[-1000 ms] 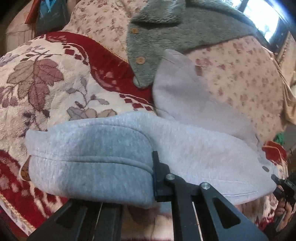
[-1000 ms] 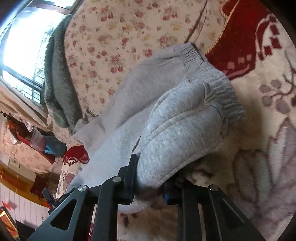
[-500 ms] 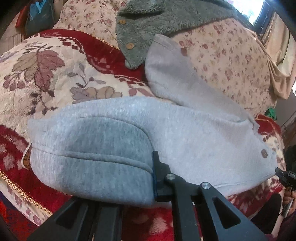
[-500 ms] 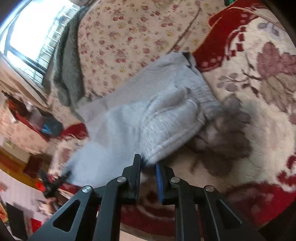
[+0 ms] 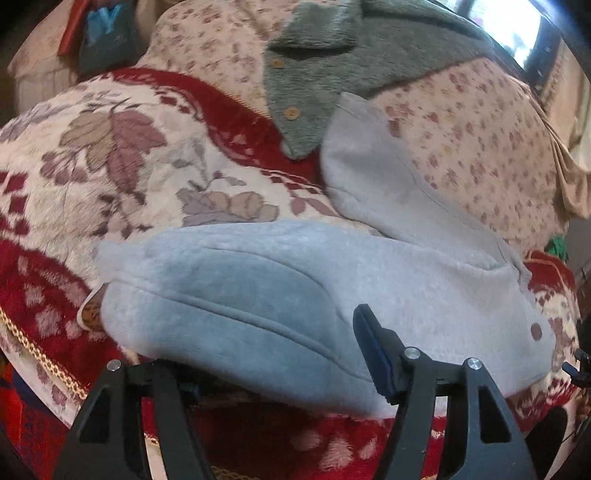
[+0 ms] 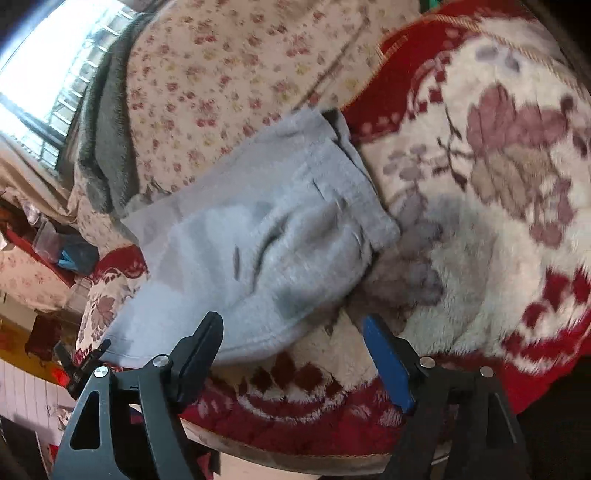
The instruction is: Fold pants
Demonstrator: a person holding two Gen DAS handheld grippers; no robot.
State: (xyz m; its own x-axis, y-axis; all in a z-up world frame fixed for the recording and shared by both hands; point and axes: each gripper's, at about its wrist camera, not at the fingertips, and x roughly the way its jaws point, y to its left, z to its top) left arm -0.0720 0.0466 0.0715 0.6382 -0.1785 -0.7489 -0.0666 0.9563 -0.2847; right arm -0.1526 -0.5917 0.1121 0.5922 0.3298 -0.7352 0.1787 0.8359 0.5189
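Note:
The light grey pants (image 5: 295,280) lie folded on a red and cream floral blanket (image 5: 110,177); one leg end runs up toward the far side. My left gripper (image 5: 273,354) is at the near fold, jaws opening. The fabric edge drapes over its left finger and lies loose between them. In the right wrist view the waistband end of the pants (image 6: 266,236) rests on the blanket (image 6: 498,221). My right gripper (image 6: 291,332) is just in front of it, jaws opening, the hem between the fingertips without being pinched.
A grey fleece jacket (image 5: 332,74) with buttons lies beyond the pants on a small-flowered sheet (image 5: 461,129). A bright window (image 6: 44,62) is behind. The blanket's near edge (image 6: 314,443) drops off just under both grippers. A blue bag (image 5: 107,33) sits far left.
Both grippers were shut on the pants' folded edge and now stand open. The pants have been let go and lie flat on the blanket. The right gripper has drawn back slightly.

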